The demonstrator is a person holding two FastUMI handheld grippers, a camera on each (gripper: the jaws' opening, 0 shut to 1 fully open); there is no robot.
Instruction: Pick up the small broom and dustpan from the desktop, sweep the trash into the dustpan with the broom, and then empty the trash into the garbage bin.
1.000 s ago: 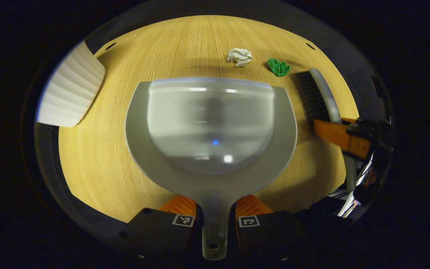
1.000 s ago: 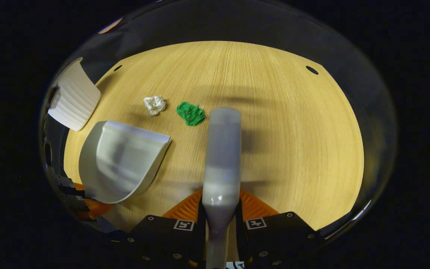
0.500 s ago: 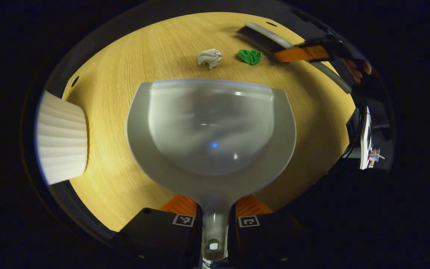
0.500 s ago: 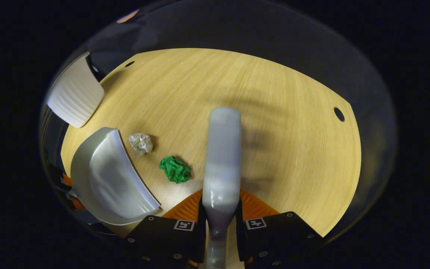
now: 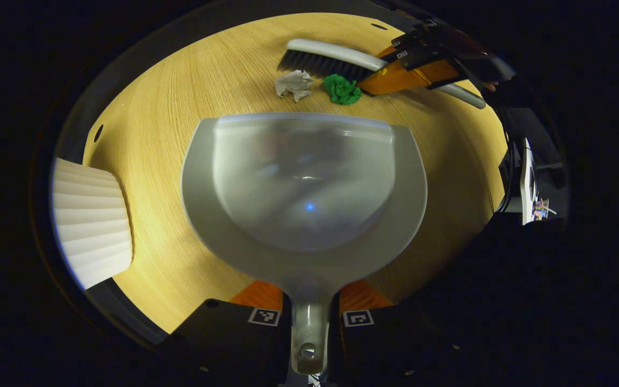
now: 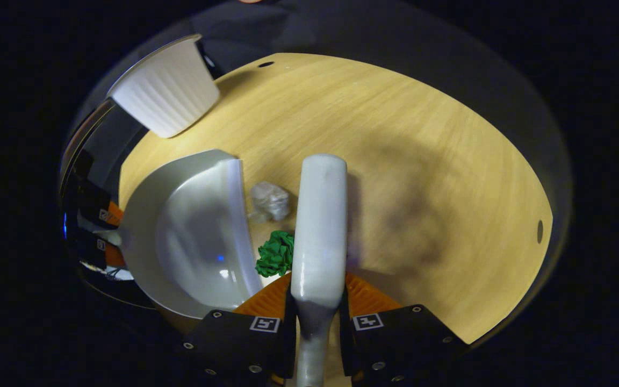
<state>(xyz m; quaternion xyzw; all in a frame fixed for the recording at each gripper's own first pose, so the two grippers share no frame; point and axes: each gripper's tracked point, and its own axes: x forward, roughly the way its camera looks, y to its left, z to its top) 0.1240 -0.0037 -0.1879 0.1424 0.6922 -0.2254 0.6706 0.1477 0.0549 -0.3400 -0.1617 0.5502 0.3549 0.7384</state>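
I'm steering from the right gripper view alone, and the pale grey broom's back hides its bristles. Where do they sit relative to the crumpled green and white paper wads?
Observer: In the left gripper view, the pale grey broom has its dark bristles down on the wooden table, on the wads' far side from the dustpan. They seem to touch the crumpled green paper wad; the crumpled white paper wad lies beside it.
Operator: Is the dustpan gripped?
Observer: Yes, the left gripper is shut on the grey plastic dustpan by its handle.
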